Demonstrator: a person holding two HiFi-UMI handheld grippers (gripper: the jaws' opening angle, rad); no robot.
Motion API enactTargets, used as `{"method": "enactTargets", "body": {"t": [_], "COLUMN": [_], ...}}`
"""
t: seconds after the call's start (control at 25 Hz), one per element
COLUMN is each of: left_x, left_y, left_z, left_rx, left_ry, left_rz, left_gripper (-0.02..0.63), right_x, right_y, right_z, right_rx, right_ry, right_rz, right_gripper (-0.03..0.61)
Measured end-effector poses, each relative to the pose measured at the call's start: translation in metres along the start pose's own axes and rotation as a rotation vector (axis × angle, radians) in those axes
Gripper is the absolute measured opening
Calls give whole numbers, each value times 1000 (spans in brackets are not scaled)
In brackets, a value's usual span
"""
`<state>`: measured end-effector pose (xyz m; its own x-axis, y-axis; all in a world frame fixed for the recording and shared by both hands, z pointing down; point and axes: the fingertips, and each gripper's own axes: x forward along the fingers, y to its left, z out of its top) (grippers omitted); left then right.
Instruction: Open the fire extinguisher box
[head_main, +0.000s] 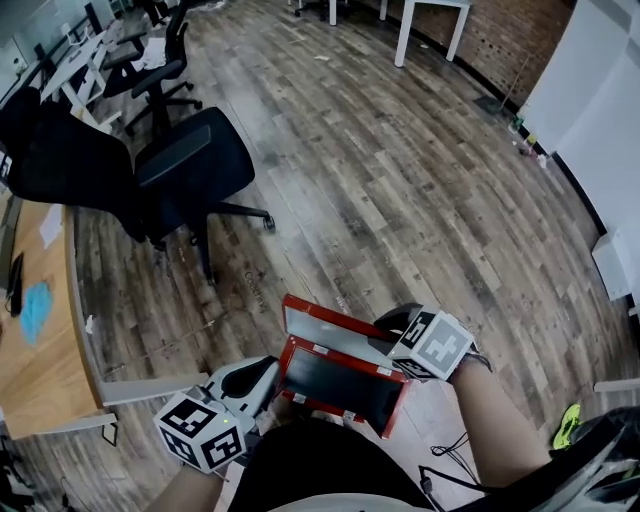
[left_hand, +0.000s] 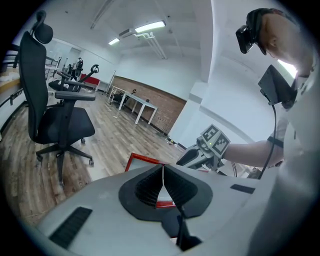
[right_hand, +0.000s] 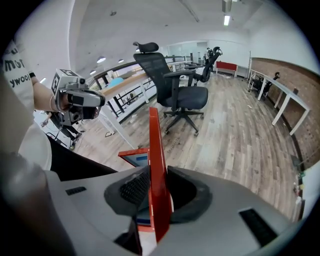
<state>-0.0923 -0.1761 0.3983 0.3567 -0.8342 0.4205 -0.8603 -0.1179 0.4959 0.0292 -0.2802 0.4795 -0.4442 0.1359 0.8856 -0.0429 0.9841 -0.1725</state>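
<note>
Lid (right_hand: 155, 140) clamped edge-on in right gripper (right_hand: 155, 192) — plain only in its own view; left gripper (left_hand: 163, 182) closed, empty.

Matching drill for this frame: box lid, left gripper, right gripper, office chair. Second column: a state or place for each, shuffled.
1. box lid
2. left gripper
3. right gripper
4. office chair

A. jaws together
B. clamped on the lid's edge
C. swung open
D. standing beyond the box

Pairs: 1-C, 2-A, 3-B, 4-D
</note>
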Motion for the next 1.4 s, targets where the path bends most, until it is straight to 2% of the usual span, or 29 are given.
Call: {"method": "enactTargets", "body": {"t": [0.24, 0.4, 0.68, 0.92, 1.28, 1.4], "left_x": [-14, -18, -17, -21, -29, -27], "left_y": [-2, -1, -13, -9, 1, 0], "left_z": [-1, 1, -3, -7, -6, -9], "left_rx": [16, 6, 55, 10, 11, 20], "left_ry": [51, 57, 104, 98, 110, 120], "left_rz": [33, 57, 34, 35, 77, 71], "left_gripper": [14, 14, 14, 14, 14, 14], "right_x": [3, 7, 13, 25, 37, 42], "right_y": [-21, -35, -57, -69, -94, -99], "right_z": [1, 1, -2, -1, -10, -10], "right_rx": [34, 50, 103, 78, 15, 10], "right_ry": [-28, -36, -101, -99, -68, -60], "right_rz": [23, 54, 66, 6, -140, -158], "right_gripper": [109, 109, 109, 109, 104, 103]}}
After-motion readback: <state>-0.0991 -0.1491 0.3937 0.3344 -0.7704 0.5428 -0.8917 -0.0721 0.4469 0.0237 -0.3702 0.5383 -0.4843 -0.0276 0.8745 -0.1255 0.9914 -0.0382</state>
